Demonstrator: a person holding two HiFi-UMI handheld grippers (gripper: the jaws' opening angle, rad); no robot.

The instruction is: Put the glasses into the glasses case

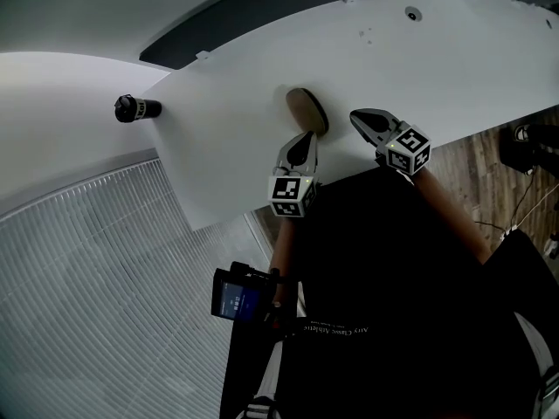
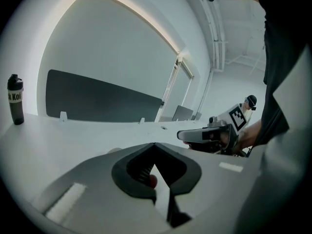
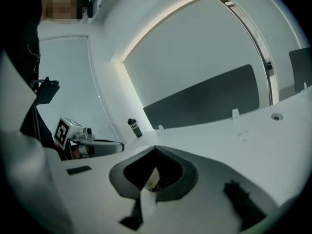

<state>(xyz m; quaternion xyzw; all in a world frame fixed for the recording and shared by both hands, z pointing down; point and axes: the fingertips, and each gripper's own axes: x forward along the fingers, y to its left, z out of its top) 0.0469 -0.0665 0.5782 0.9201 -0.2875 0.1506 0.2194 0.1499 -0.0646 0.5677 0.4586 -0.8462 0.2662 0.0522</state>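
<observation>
The glasses themselves cannot be made out in any view. The glasses case, a tan oval, lies on the white desk near its front edge, and whether its lid is closed is hard to tell. The left hand-held gripper points at the case from just beside it. Its jaws meet at the tips and grip nothing. A small reddish spot shows through the hollow behind them, too small to identify. The right hand-held gripper hovers close to the case on its other side, apart from it. Its jaws are also closed on nothing, and in the right gripper view a tan sliver shows through the gap behind them. The person's dark top hides the desk's near edge and most of both arms.

A black bottle stands well apart at the desk's left end, and 1 round grommet sits toward the far side. A dark panel runs along the desk's back edge. The floor is wood planks on the right and ribbed grey flooring on the left.
</observation>
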